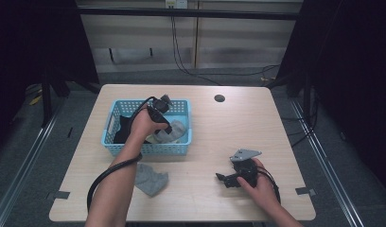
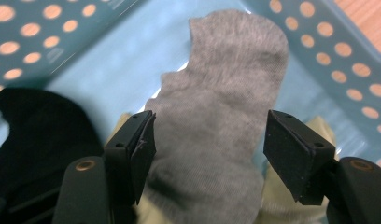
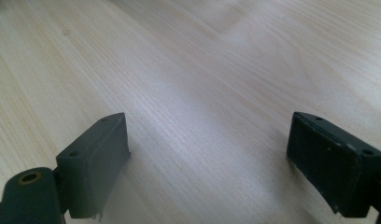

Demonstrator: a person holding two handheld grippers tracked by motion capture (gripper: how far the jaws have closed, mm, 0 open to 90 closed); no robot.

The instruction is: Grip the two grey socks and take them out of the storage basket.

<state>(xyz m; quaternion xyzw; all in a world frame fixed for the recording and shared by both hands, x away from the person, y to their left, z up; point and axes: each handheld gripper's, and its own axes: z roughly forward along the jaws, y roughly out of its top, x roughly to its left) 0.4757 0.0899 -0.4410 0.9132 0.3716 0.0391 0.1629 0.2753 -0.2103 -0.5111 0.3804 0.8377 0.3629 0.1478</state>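
The left gripper (image 2: 207,149) has its jaws spread on either side of a grey sock (image 2: 216,130) lying in the blue basket (image 2: 319,51); a black garment (image 2: 39,126) lies beside its left jaw. The right gripper (image 3: 207,158), jaws wide apart, rests over bare table (image 3: 188,70).
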